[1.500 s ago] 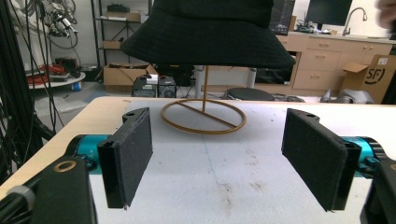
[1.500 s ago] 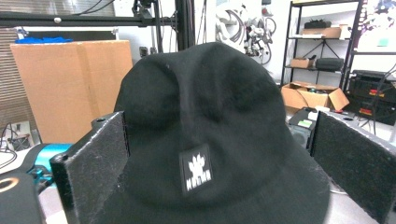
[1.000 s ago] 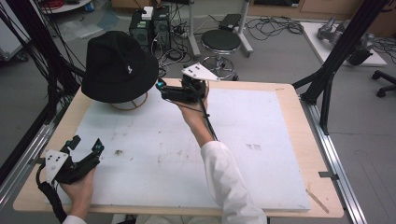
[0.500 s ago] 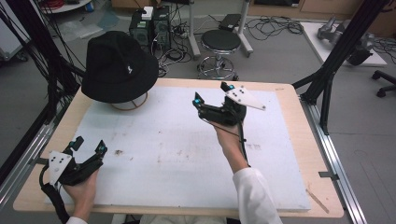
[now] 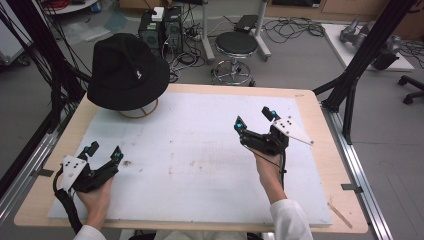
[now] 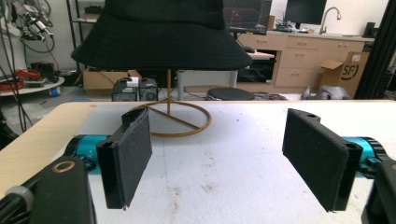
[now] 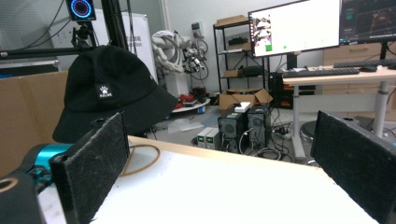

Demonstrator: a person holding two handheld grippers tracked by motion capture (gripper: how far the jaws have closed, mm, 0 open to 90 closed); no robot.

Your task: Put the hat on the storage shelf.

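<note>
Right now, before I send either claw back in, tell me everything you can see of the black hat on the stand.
The black bucket hat looks like soft fabric, with a rounded crown and a wide brim that droops downward. A small white patch sits on the crown's side. It hangs upright on a thin gold wire stand: one post rising from a ring base that lies flat at the far left corner of the white mat. The post runs up under the brim, where its top is hidden. Neither open claw touches the hat.

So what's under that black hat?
The black hat sits on a thin gold wire stand: an upright post rising from a ring base on the white mat. The post's top is hidden inside the hat.
</note>
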